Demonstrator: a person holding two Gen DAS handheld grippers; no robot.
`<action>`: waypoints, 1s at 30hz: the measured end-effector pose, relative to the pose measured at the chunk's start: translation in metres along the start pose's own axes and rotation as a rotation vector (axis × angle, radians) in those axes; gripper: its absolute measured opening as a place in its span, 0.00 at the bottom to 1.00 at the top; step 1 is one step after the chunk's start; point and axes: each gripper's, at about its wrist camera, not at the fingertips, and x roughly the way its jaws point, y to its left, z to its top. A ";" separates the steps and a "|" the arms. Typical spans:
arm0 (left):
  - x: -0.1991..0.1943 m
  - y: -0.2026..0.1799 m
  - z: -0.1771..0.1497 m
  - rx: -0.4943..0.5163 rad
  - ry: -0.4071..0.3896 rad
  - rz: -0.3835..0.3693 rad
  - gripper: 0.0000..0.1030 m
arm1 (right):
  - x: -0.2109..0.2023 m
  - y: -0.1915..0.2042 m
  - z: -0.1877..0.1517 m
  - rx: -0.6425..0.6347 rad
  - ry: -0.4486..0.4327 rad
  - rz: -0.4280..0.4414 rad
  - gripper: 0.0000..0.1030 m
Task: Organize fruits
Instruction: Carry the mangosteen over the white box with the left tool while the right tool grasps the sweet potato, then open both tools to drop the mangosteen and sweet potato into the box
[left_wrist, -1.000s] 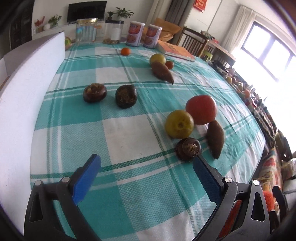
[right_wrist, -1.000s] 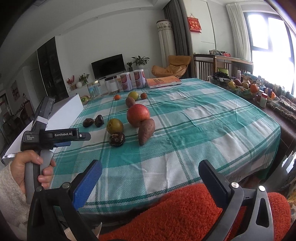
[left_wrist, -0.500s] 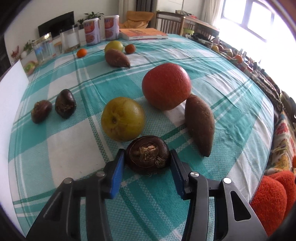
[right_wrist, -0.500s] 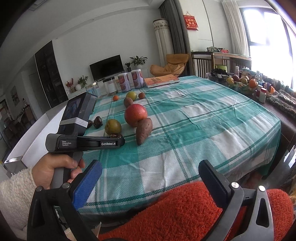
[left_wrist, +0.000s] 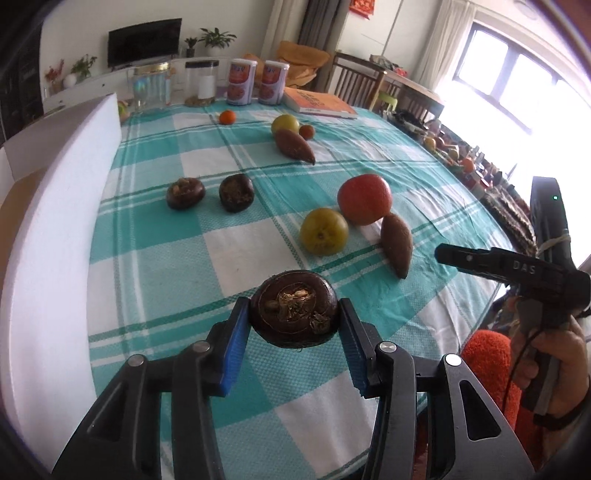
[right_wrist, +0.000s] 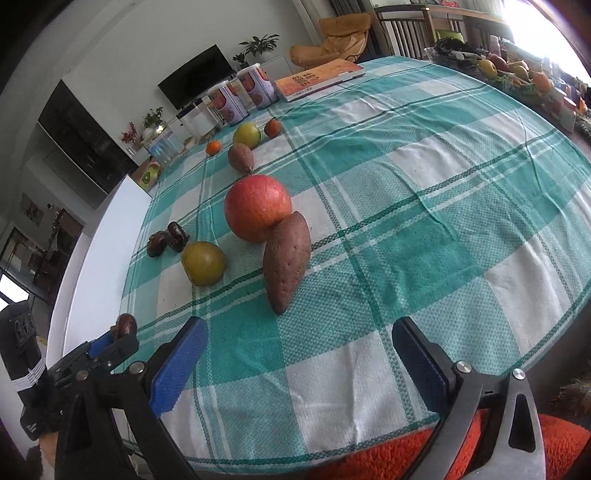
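My left gripper (left_wrist: 293, 332) is shut on a dark brown water chestnut (left_wrist: 294, 308) and holds it above the checked tablecloth; it also shows in the right wrist view (right_wrist: 125, 325). Two more water chestnuts (left_wrist: 185, 193) (left_wrist: 236, 192) lie together farther back. A yellow-green fruit (left_wrist: 323, 231), a red apple (left_wrist: 364, 199) and a sweet potato (left_wrist: 396, 244) lie in a cluster to the right. My right gripper (right_wrist: 295, 365) is open and empty, low over the table's near edge, with the sweet potato (right_wrist: 286, 254) just ahead of it.
A second sweet potato (left_wrist: 293, 144), yellow fruit (left_wrist: 285, 124) and two small orange fruits (left_wrist: 227, 117) (left_wrist: 306, 131) lie farther back. Cans (left_wrist: 242, 82), jars (left_wrist: 151, 86) and a book (left_wrist: 319, 104) stand at the far edge. A white foam board (left_wrist: 55, 229) runs along the left.
My left gripper closed on the nearest water chestnut, lifted it off the cloth and drew back. My right gripper moved forward and lower over the table, towards the sweet potato.
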 end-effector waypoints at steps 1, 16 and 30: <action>-0.010 0.004 0.002 -0.008 -0.013 -0.003 0.47 | 0.012 0.004 0.009 -0.010 0.022 -0.009 0.79; -0.103 0.170 0.010 -0.240 -0.102 0.306 0.47 | 0.011 -0.004 0.001 0.176 0.120 0.226 0.40; -0.087 0.222 -0.024 -0.396 -0.033 0.399 0.52 | 0.018 0.311 -0.035 -0.283 0.233 0.627 0.40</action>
